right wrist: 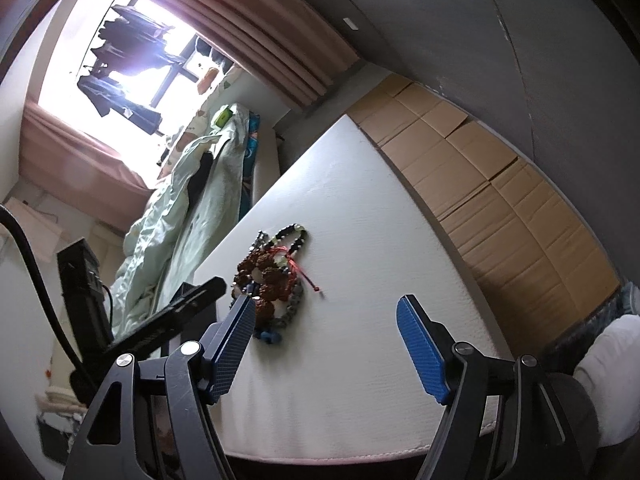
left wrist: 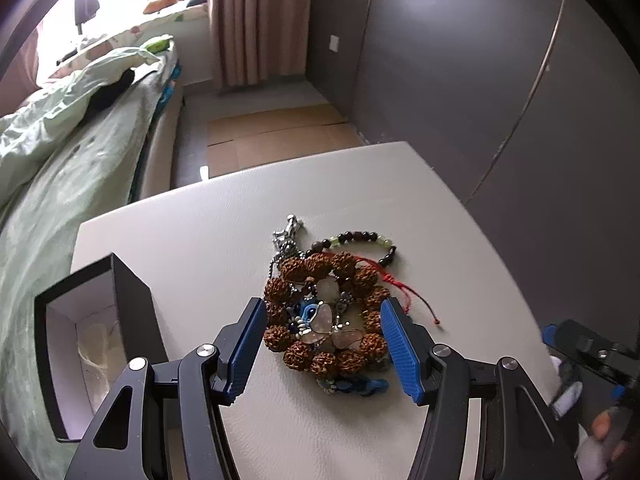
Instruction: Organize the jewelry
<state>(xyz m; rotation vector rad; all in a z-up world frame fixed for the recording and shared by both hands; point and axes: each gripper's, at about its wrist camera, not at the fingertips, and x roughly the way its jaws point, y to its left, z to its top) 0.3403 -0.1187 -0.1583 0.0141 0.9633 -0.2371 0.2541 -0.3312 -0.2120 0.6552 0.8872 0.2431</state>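
A pile of jewelry lies on the white table (left wrist: 200,248). It has a brown seed-bead bracelet (left wrist: 352,356), a dark and green bead bracelet (left wrist: 362,238), a clear butterfly piece (left wrist: 324,324), a silver chain (left wrist: 286,236), a red cord (left wrist: 404,286) and a blue cord (left wrist: 360,386). My left gripper (left wrist: 324,312) is open, its jaws either side of the pile just above it. An open black box (left wrist: 92,340) with a white lining stands to the left. My right gripper (right wrist: 326,312) is open and empty, right of the pile (right wrist: 272,276).
A bed with a pale green quilt (left wrist: 60,152) runs along the table's left side. Flattened cardboard (right wrist: 480,184) covers the floor beyond the far edge. A grey wardrobe wall (left wrist: 500,60) stands on the right. The right gripper shows at the left wrist view's right edge (left wrist: 588,348).
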